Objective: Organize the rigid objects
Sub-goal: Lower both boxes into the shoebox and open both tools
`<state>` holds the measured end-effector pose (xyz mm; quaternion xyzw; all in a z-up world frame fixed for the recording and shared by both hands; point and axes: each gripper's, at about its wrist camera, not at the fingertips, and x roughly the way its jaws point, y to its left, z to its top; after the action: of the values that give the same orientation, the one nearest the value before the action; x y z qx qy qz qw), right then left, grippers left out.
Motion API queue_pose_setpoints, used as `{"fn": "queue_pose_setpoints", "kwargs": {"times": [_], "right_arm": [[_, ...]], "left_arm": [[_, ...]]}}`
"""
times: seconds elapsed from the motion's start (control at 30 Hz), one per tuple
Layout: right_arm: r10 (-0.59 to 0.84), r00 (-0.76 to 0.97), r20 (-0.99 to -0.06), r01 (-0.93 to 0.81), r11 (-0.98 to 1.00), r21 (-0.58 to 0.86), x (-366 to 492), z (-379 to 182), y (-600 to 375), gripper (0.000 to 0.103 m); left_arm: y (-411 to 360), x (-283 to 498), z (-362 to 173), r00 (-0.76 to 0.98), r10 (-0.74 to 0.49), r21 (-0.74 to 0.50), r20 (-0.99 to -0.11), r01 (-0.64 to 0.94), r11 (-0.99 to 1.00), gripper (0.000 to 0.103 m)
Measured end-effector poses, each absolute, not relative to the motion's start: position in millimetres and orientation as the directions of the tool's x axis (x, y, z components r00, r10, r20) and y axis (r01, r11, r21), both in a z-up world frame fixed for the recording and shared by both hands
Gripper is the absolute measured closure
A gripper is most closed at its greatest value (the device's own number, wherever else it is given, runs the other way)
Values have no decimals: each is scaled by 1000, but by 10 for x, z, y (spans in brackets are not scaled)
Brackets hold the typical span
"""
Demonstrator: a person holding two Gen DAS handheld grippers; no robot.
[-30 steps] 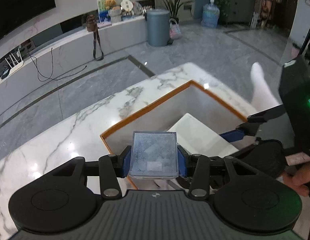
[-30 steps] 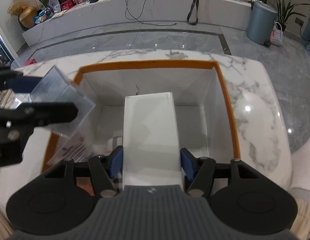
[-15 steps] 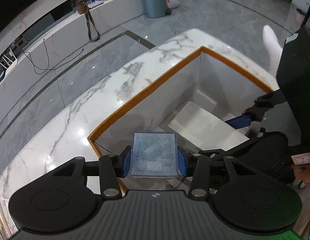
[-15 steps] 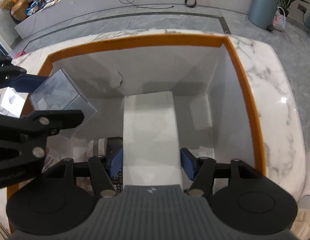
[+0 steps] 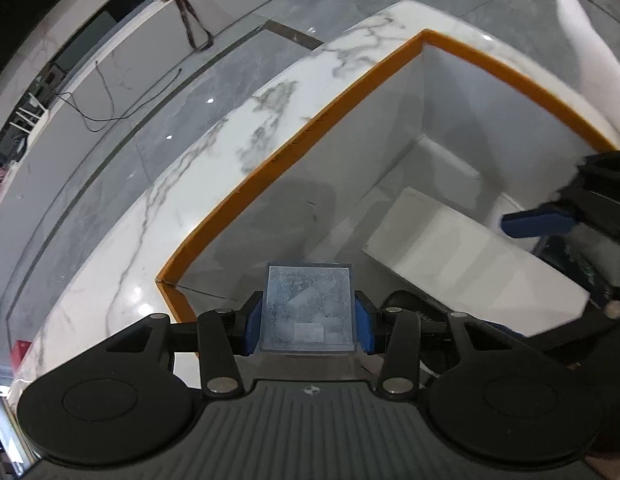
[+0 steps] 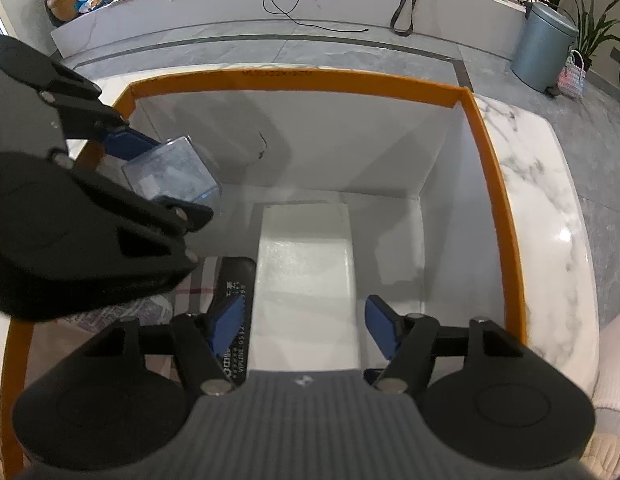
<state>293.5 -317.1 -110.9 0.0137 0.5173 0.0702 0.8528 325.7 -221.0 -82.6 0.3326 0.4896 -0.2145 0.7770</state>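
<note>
My left gripper (image 5: pixel 308 322) is shut on a clear plastic box (image 5: pixel 308 307) and holds it over the left part of an orange-rimmed white bin (image 5: pixel 294 148). The clear box also shows in the right wrist view (image 6: pixel 172 178), held by the left gripper (image 6: pixel 150 176). A long white box (image 6: pixel 306 276) lies on the floor of the bin (image 6: pixel 349 84). My right gripper (image 6: pixel 306 324) is open above the white box's near end, jaws spread wider than the box. The white box also shows in the left wrist view (image 5: pixel 461 264).
A black box with white print (image 6: pixel 234 304) and patterned items lie in the bin left of the white box. The bin stands on a marble table (image 6: pixel 545 200). A grey trash can (image 6: pixel 543 46) and a low counter with cables stand beyond.
My right gripper has opened and let go of the white box, which now rests on the bin floor. My left gripper has lowered the clear box further into the bin.
</note>
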Motion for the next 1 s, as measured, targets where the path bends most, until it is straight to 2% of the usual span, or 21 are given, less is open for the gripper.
{"fn": "queue_pose_setpoints", "kwargs": {"times": [0.1, 0.17, 0.47, 0.5, 0.57, 0.6, 0.7, 0.87, 1.0], "right_arm": [[148, 455, -878, -107, 988, 111, 2937, -1093, -3176, 38], [133, 442, -887, -111, 989, 93, 2921, -1088, -3173, 44], [148, 443, -884, -99, 988, 116, 2962, -1120, -3197, 45], [147, 447, -882, -94, 989, 117, 2971, -1123, -3199, 48], [103, 464, -880, -70, 994, 80, 3006, -1124, -3208, 82], [96, 481, -871, -62, 995, 76, 3020, -1107, -3227, 91], [153, 460, -874, -39, 988, 153, 3063, -1125, -3291, 90], [125, 480, -869, -68, 992, 105, 2994, -1070, -3184, 85], [143, 513, -846, -85, 990, 116, 2824, -906, -3048, 74]], "left_arm": [[-2221, 3279, -866, 431, 11, 321, -902, 656, 683, 51], [-2223, 3286, -882, 432, 15, 324, -902, 654, 684, 51], [-2183, 3220, -892, 445, -10, 322, -896, 665, 674, 46], [-2176, 3216, -868, 450, -18, 322, -893, 666, 673, 46], [-2166, 3187, -842, 456, -34, 317, -889, 667, 674, 45], [-2154, 3182, -822, 458, -44, 310, -888, 666, 678, 45], [-2122, 3195, -775, 460, -78, 284, -884, 662, 694, 44], [-2046, 3130, -626, 480, -148, 236, -865, 648, 724, 44], [-1950, 2984, -453, 504, -194, 203, -842, 628, 751, 44]]}}
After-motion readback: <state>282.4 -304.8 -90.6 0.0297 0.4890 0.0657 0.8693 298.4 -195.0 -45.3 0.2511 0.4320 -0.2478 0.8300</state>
